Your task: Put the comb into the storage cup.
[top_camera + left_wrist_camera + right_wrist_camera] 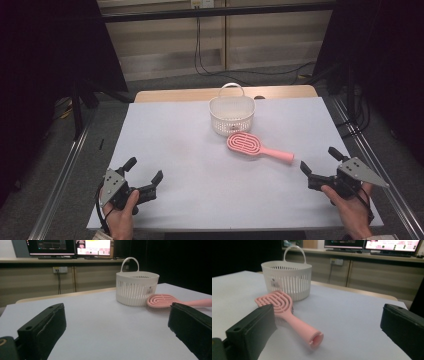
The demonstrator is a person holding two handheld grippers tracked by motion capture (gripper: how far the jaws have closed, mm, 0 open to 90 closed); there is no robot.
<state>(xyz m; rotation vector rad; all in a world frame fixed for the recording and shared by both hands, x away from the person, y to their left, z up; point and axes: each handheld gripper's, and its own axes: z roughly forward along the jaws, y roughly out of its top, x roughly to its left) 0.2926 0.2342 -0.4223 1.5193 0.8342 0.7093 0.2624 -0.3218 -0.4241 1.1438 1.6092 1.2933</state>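
A white slatted basket is being kept upright on the bench toward 12 o'clock; its inside is hard to make out. A pink hairbrush is lying just beside it at 5 o'clock. The left gripper and right gripper are being held spread, nothing pinched.

White basket: slotted wall of narrow vertical openings, white loop handle, small pale label on its side. Pink hairbrush, just beside the basket: pink head with concentric oval ridges, plain pink handle. Table beneath the basket: pale lavender-grey surface, plain, with a light wood edge beyond the basket. Left gripper and right gripper, nearer than the basket: black jaws, grey plates on top.
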